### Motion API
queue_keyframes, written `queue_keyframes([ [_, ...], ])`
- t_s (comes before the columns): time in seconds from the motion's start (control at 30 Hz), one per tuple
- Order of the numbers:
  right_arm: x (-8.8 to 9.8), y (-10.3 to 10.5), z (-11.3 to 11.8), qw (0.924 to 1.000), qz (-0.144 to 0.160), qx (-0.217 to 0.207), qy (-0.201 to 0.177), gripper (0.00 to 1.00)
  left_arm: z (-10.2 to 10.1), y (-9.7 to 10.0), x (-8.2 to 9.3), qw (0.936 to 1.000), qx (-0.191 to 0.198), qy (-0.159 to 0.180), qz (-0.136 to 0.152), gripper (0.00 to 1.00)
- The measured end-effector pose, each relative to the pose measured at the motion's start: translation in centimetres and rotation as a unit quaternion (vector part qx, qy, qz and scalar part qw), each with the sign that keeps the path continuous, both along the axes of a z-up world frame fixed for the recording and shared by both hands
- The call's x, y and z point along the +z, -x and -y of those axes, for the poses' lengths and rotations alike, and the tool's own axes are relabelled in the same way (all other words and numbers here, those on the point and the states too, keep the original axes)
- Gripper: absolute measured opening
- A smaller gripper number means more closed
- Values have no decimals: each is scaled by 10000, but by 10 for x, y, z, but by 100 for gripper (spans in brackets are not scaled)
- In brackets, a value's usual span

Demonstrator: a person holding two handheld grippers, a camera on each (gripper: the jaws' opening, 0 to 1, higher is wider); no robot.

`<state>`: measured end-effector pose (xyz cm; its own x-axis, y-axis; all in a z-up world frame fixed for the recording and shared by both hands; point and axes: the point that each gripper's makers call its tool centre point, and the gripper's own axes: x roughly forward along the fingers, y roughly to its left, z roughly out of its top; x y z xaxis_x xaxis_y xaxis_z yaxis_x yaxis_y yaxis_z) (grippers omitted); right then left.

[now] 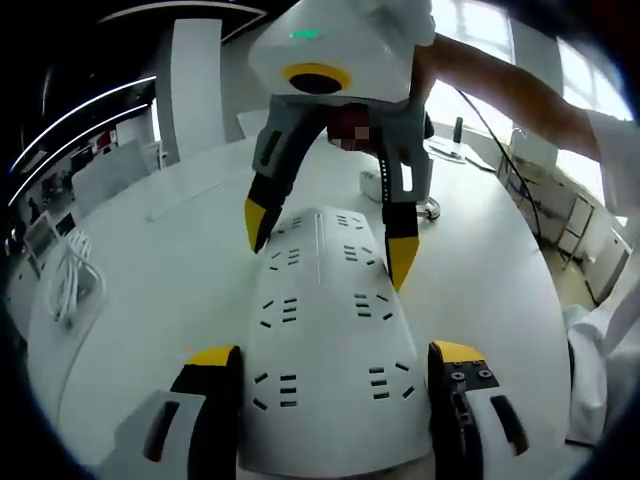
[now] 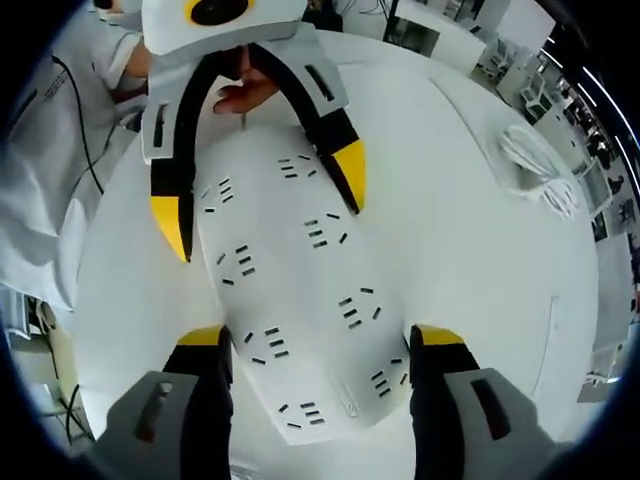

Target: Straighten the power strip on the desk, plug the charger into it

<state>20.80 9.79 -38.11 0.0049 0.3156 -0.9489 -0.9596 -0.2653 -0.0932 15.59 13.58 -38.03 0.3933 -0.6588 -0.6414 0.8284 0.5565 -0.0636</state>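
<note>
White power strip flat on white desk, between my two grippers. My left gripper spread wide, jaws astride one end of strip. My right gripper spread too, straddling opposite end. Coiled white charger cable lies on desk, well apart from strip.

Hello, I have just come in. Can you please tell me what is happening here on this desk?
A person holds a tool in each hand and works on a white power strip lying on a white desk. The left tool straddles one end of the strip and the right tool straddles the other end, both with jaws open. A coiled white cable lies apart on the desk. Nothing is plugged into the sockets in view.
</note>
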Motion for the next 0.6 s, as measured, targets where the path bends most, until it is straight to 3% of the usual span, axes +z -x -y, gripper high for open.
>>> queue_keyframes([
  [0.6, -3, 5, -5, 9962, 128, 481, 715, 67, 0, -2, -1, 10000, -15, -52, -10, 77],
])
